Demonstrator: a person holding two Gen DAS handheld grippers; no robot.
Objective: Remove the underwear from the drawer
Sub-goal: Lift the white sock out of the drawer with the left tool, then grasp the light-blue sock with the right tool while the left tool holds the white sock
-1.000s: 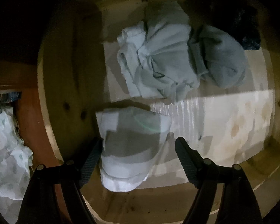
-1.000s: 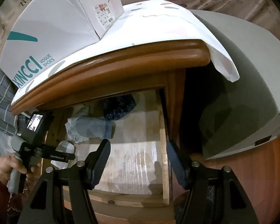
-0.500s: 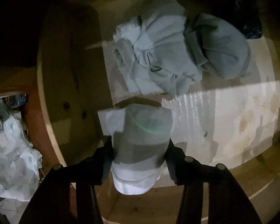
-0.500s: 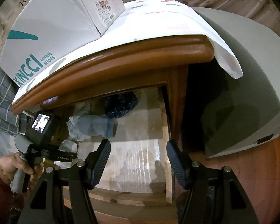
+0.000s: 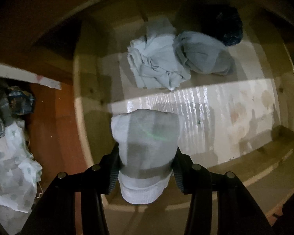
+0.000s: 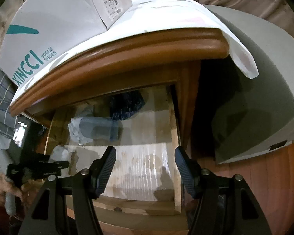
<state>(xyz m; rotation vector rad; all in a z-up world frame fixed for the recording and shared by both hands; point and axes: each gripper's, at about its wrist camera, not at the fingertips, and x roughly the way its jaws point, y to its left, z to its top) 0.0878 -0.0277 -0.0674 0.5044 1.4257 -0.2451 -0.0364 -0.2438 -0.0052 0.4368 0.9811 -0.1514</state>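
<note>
A folded white-and-grey underwear (image 5: 145, 146) is pinched between the two pads of my left gripper (image 5: 146, 156), which is shut on it and holds it lifted above the open wooden drawer (image 5: 284, 137). Further back in the drawer lie a crumpled pale blue garment (image 5: 156, 68), a grey rolled garment (image 5: 203, 56) and a dark bundle (image 5: 225, 27). In the right wrist view my right gripper (image 6: 144, 154) hangs open and empty over the drawer's front (image 6: 127, 205). The left gripper (image 6: 39, 168) shows there at the far left, held by a hand (image 6: 2, 186).
The cabinet's overhanging wooden top (image 6: 127, 52) carries a white cloth and a shoe box (image 6: 54, 19). A grey slab (image 6: 254, 98) leans on the right. A patterned cloth (image 5: 11, 166) and dark bundles lie on the red-brown floor left of the drawer.
My left gripper's jaws closed on the folded underwear and lifted it off the drawer bottom; the drawer now looks farther below. The right gripper kept still and open.
</note>
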